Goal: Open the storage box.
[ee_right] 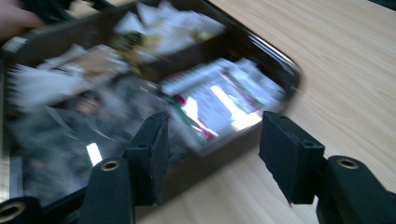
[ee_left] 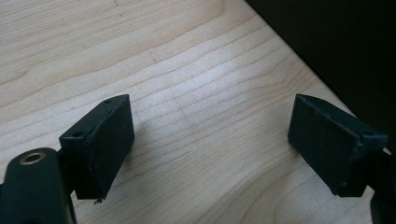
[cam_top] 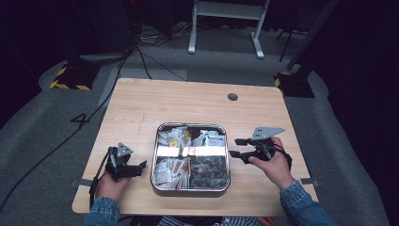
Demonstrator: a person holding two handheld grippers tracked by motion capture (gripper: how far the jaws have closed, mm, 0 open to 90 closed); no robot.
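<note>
1. High view.
   - Tray (cam_top: pixel 154 162) of bright metal at middle of wooden table (cam_top: pixel 141 103), near the person's edge, split into compartments.
   - Packets (cam_top: pixel 171 139) heaped in every compartment: pale ones at rear and front left, dark ones at front right.
   - No packet seen lying on the bare wood.
   - Left gripper (cam_top: pixel 140 168) just beside the tray's left wall, low on the table, jaws released and pointed at the tray, nothing between them.
   - Right gripper (cam_top: pixel 234 147) just beside the tray's right wall, jaws parted and aimed at the rim, nothing between them.

2. Left gripper view.
   - Left gripper (ee_left: pixel 210 107) with jaws wide apart over bare table (ee_left: pixel 187 56).
   - Nothing clamped and nothing within reach of the pads.

3. Right gripper view.
   - Picture blurred.
   - Right gripper (ee_right: pixel 215 121) with jaws spread and empty.
   - Tray (ee_right: pixel 280 60) close ahead, one jaw across its near wall and the other over bare table (ee_right: pixel 336 56).
   - Packets (ee_right: pixel 219 93), white with red and green print, directly beyond the gap between the jaws; none touched.

4. Assessment of progress.
   - Judged at or near the start: all packets in the tray, none gripped, none set down outside.
   - Approach to the tray by the right gripper apparently in hand; grasp not yet made.
   - Left to do: closing on a packet, lifting it clear, and whatever placing follows.
   - Left gripper idle, possibly held ready to steady the tray.
</note>
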